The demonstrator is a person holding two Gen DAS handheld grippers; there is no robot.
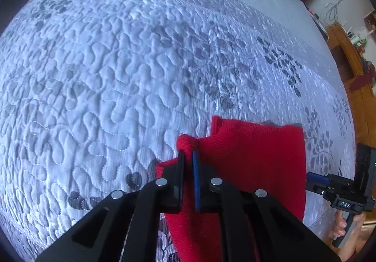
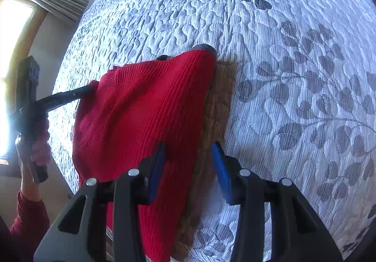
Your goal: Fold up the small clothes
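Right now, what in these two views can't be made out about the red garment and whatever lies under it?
- Red garment: its near end runs off the bottom edge in both wrist views, behind the gripper bodies.
- Brown cloth: only a strip shows in the right view; the garment covers the rest.
- Grey tip at the far corner: too little shows to identify.
- Left gripper: how much fabric its fingers pinch is hidden by the bunched knit.

You can read just one marking, the white letters "DAS" on a small black label (image 1: 345, 204) on the body of the right tongs (image 1: 316, 177).
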